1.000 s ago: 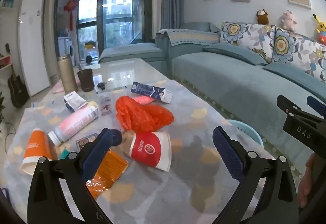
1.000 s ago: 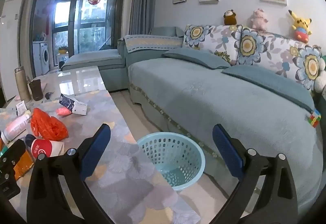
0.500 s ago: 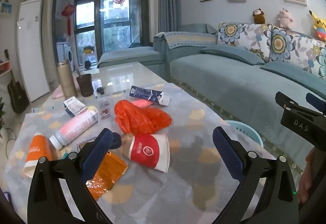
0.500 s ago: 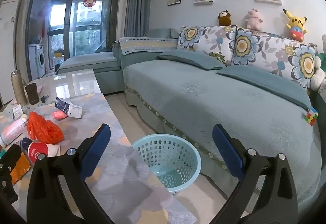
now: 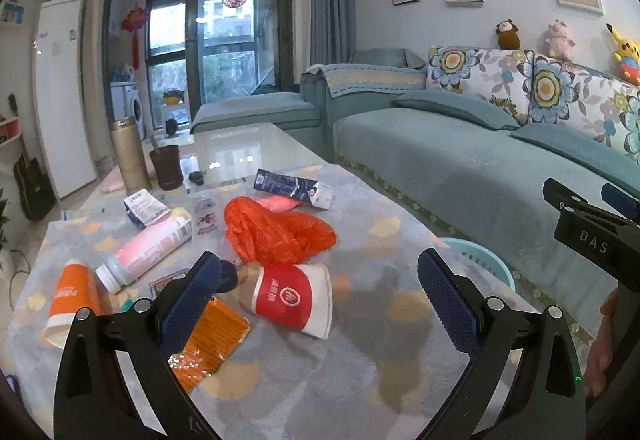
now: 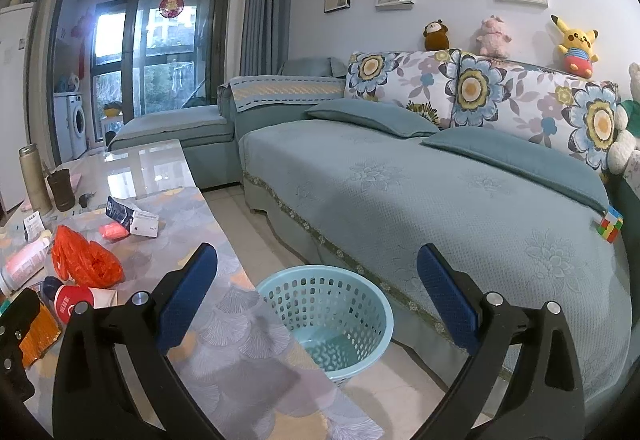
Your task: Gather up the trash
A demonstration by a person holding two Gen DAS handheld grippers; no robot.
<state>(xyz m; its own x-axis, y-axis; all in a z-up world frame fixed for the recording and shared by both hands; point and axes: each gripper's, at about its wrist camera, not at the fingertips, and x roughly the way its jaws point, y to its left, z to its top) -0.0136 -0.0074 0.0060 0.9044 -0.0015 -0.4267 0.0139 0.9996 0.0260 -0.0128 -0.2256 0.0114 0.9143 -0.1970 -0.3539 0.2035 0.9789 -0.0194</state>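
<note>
Trash lies on the low table [image 5: 360, 380]: a red paper cup [image 5: 294, 298] on its side, an orange plastic bag [image 5: 276, 230], an orange foil wrapper [image 5: 210, 344], a pink bottle [image 5: 146, 252], an orange cup [image 5: 72, 298] and a blue carton [image 5: 292, 187]. My left gripper [image 5: 320, 304] is open and empty, just above the red cup. My right gripper [image 6: 320, 304] is open and empty, above the light blue basket [image 6: 332, 320] on the floor between table and sofa. The right gripper also shows at the right edge of the left wrist view [image 5: 592, 236].
A gold flask [image 5: 128, 155] and a dark cup [image 5: 168, 167] stand at the table's far end. A teal sofa [image 6: 440, 199] runs along the right with a Rubik's cube [image 6: 610, 226] on it. The basket rim [image 5: 476, 260] shows past the table edge.
Both grippers have risen and pulled back a little, so table and basket sit lower in view. Nothing has been taken hold of.
</note>
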